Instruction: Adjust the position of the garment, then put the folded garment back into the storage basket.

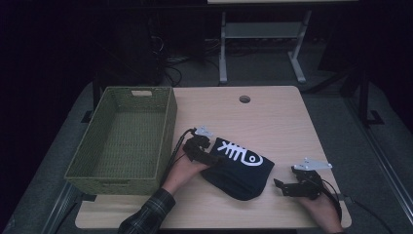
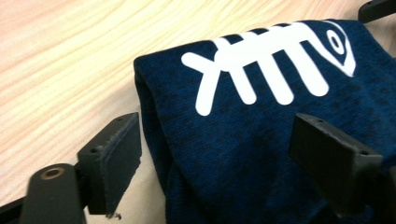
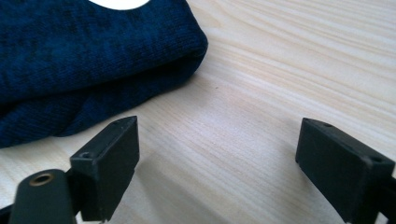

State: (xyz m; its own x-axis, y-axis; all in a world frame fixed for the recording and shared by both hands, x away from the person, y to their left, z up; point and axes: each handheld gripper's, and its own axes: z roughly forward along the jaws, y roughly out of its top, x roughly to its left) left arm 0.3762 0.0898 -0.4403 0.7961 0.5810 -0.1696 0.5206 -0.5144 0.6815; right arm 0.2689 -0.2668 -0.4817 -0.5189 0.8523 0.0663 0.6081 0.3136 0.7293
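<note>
- The right hand-held gripper [image 1: 281, 186] is sitting at the near right of the surface [image 1: 272, 117], its jaws standing wide with bare wood between them; the right gripper view is showing the cloth's rounded edge just beside its left jaw, not touching.
- The folded navy garment [image 1: 238, 168] is lying flat on the surface, near the middle, between the two grippers, with a white fish-bone print [image 1: 239, 153] facing up.
- The left hand-held gripper [image 1: 203, 152] is resting at the garment's left edge, jaws standing wide; in the left gripper view the cloth is lying between the jaws but the pads are not pressing on it.
- Handling judgement: the garment is looking soft, light and limp, a knitted fabric that is likely to sag and unfold if lifted from one point. It is neither fragile nor slippery.
- Grip advice: pinching through all folded layers at the left and right edges together is likely to keep the fold intact.
- The green woven basket [image 1: 168, 117] is standing empty at the far left of the surface, just beside the left gripper's hand.
</note>
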